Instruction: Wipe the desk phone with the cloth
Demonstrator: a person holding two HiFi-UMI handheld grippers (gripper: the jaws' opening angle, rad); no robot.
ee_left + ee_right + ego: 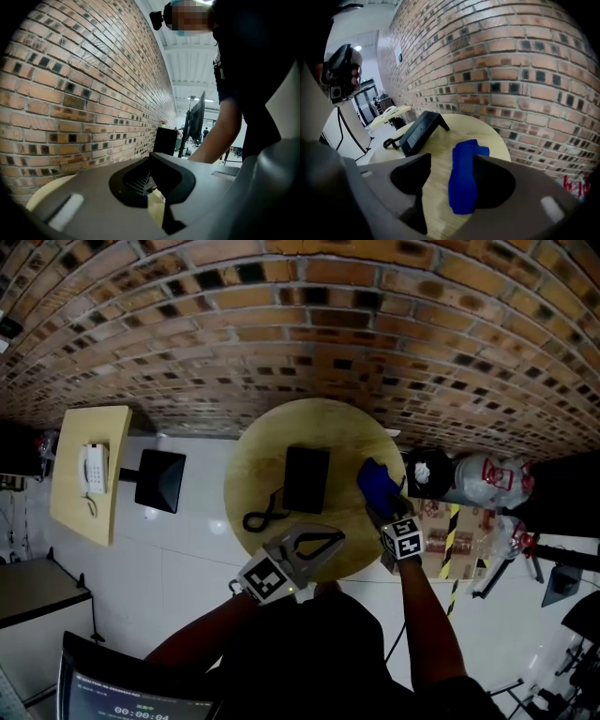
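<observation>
A black desk phone (307, 479) stands in the middle of the round wooden table (258, 451), its coiled cord (264, 515) trailing toward me. To its right lies a folded blue cloth (375, 482). My right gripper (382, 507) is at the cloth's near end. In the right gripper view that gripper (451, 164) is open. The cloth (464, 183) rests on the table between its jaws, close against the right one, with the phone (419, 131) beyond to the left. My left gripper (336, 540) hovers at the table's near edge, shut and holding nothing (157, 187).
A brick wall (309, 324) runs behind the table. At the left stands a square table (70, 502) with a white phone (94, 468), and a black stand (161, 480) beside it. Boxes and bags (469, 479) crowd the floor at the right. A screen (122, 695) is at bottom left.
</observation>
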